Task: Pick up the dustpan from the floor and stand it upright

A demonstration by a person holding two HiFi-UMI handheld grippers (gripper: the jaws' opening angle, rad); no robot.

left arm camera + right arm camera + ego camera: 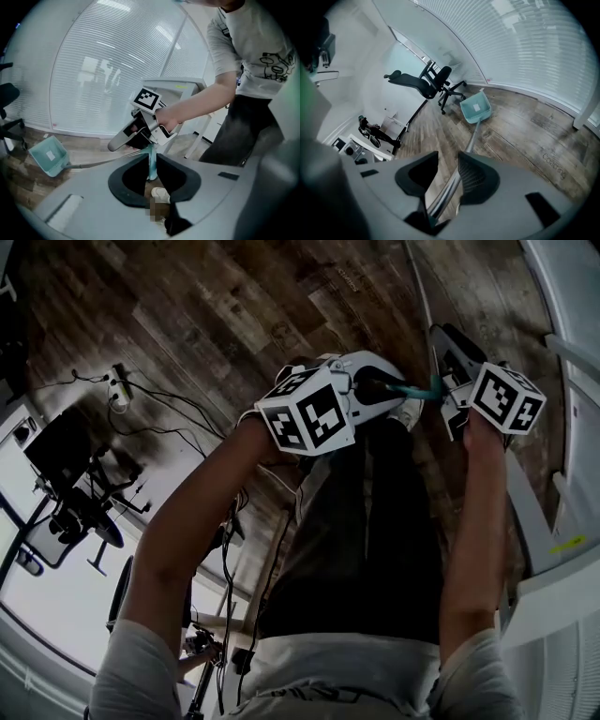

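Left gripper (pixel 151 169) is clamping the dustpan's teal handle tip (pixel 152 158); right gripper (pixel 449 180) is keeping its jaws apart, loosely straddling the metal shaft (pixel 471 139). The dustpan (pixel 476 108) is lying at twelve o'clock, pan seemingly touching the floor (pixel 525 126), handle raised: lifting is looking half done, standing upright remaining

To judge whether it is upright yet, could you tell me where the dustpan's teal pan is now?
In the right gripper view the teal pan is down by the wood floor, at the far end of its pole, near the office chair.
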